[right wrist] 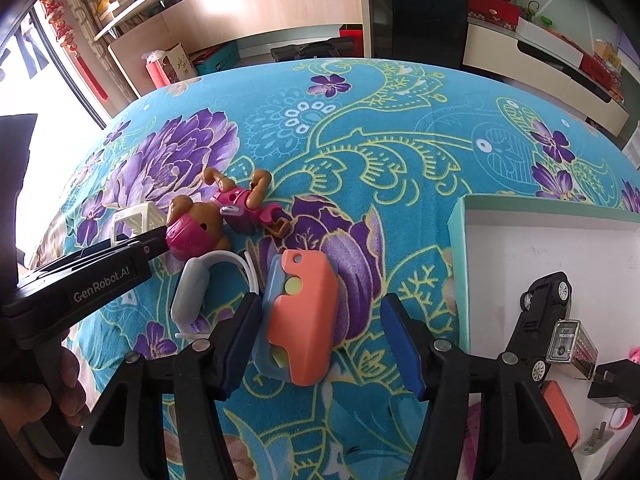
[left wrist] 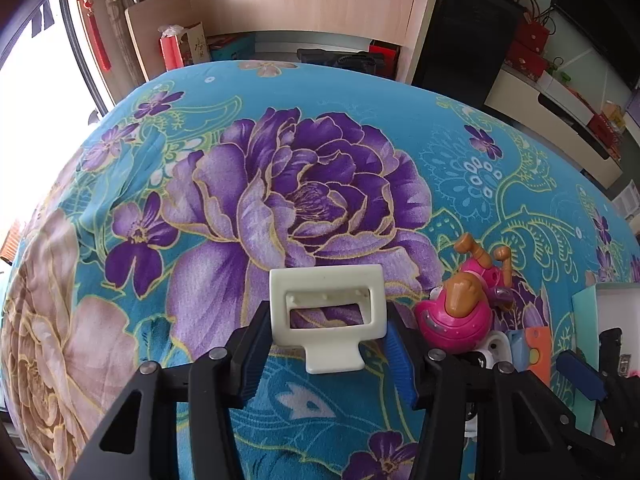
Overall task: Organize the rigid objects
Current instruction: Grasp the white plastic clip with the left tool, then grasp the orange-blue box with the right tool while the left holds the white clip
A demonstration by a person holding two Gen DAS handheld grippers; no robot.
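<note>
White plastic bracket (left wrist: 328,312), rectangular frame with a slot and a short foot, lies on the floral blanket (left wrist: 280,120), squarely between the left gripper (left wrist: 326,356) fingers. Both blue pads sit against its sides: clamped on the bracket. From the right wrist view only a corner of the bracket (right wrist: 134,220) shows behind the left gripper's black arm.

Just to its right: pink toy dog figure (left wrist: 460,308), on its side, tan legs up, near the bracket but apart from it. In the right view the same figure (right wrist: 216,220) lies sprawled beyond the other pieces.

Orange-and-blue plastic toy piece (right wrist: 300,316) lies on the blanket between the right gripper (right wrist: 320,344) fingers. Left pad is touching or nearly touching its blue edge; right pad (right wrist: 400,348) stands clearly off it, with blanket showing in the gap. Not gripped, jaws slack around it.

Pale grey curved piece (right wrist: 196,292) lies just left of the orange piece, partly tucked behind the left finger.

Far right: shallow white tray with green rim (right wrist: 460,240), holding a black toy car (right wrist: 540,316), a small clear-fronted box (right wrist: 570,344) touching the car, an orange block (right wrist: 560,412), and a white plug (right wrist: 592,440).

Room behind: wooden desk (left wrist: 300,4), low white cabinet (right wrist: 540,64).
</note>
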